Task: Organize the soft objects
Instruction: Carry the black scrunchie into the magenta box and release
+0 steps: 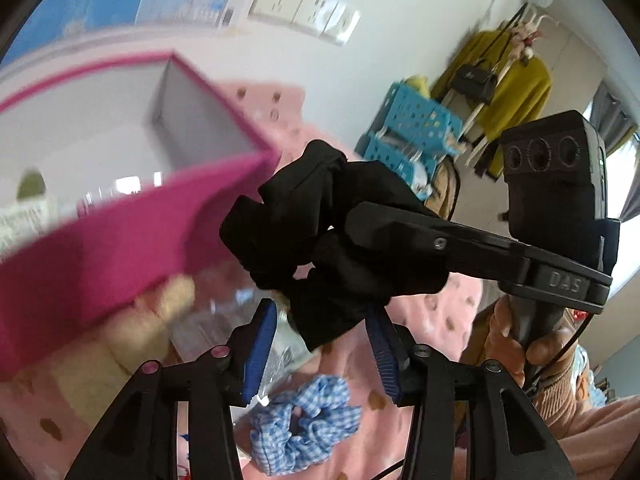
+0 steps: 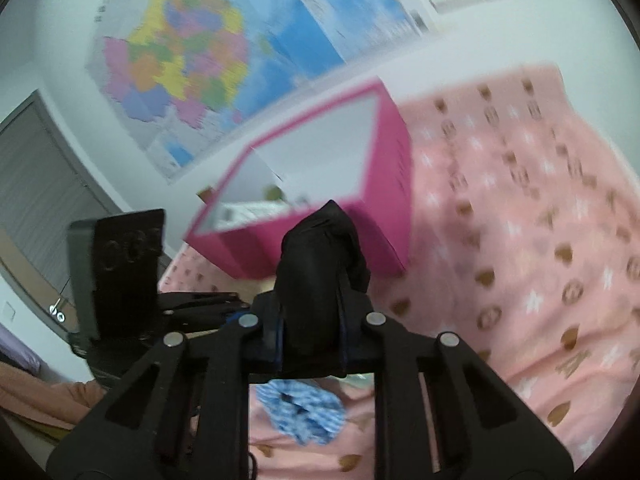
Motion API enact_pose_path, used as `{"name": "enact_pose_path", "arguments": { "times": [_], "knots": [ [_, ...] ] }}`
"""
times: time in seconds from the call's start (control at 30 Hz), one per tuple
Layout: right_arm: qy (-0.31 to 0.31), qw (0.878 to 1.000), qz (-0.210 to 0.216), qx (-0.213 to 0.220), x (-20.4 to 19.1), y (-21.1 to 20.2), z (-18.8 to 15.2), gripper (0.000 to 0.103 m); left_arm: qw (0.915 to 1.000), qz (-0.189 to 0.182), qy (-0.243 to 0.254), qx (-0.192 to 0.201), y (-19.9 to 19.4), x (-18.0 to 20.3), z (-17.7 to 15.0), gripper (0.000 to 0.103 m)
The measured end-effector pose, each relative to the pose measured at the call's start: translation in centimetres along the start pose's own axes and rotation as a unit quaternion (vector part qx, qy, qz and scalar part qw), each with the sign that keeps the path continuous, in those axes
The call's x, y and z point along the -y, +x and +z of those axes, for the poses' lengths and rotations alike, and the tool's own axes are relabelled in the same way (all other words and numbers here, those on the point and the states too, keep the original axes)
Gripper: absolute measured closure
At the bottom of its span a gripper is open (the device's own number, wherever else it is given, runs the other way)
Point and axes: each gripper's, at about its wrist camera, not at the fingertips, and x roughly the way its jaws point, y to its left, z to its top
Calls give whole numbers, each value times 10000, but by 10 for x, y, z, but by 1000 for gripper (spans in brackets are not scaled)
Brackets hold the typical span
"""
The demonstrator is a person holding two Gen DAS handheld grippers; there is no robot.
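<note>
In the left wrist view, a black scrunchie (image 1: 320,232) hangs in the air as a crumpled, ruffled ring of dark cloth. The right gripper (image 1: 360,220) reaches in from the right and pinches it, its dark finger laid across the folds. The scrunchie's lower fold droops between the blue pads (image 1: 260,352) of the left gripper (image 1: 320,340), which stands open, its jaws apart on either side of the cloth without pressing on it. Below, a blue-and-white checked scrunchie (image 1: 304,420) lies on the pink blanket (image 1: 440,320). An open pink box (image 1: 120,240) with pale inner walls sits up and to the left, close to the black scrunchie.

In the right wrist view, the black scrunchie (image 2: 320,264) fills the gap of the right gripper (image 2: 312,344), bunched into a dark lump that juts out ahead of the fingers, which are closed on it. The pink box (image 2: 312,184) stands just beyond it on the blanket (image 2: 520,240). The checked scrunchie (image 2: 300,412) lies beneath the gripper. The left gripper (image 2: 200,304) shows at the left, blurred.
</note>
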Motion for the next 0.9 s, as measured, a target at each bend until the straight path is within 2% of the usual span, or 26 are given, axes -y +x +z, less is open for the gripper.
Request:
{"name": "enact_pose_path", "arguments": {
  "times": [0.13,0.37,0.53,0.73,0.83,0.9],
  "knots": [
    [-405,9989,121,221,-25,-5,26,82,9989,82,233,409,-27,10,17,56],
    [-657,9969,119,407,-37,16,72,82,9958,453,260,748,-49,0,54,57],
    [-642,9971,-103,396,-28,42,95,82,9946,747,129,715,-42,-21,79,57],
    [-688,9956,-601,222,-13,75,101,81,9935,1007,-69,523,-25,-49,89,57],
    [-810,9920,-966,43,-10,91,97,70,9931,1093,-185,389,-14,-58,89,57],
    [-969,9868,-1301,-6,-9,99,92,56,9929,1113,-301,304,-6,-66,91,56]
  ]
}}
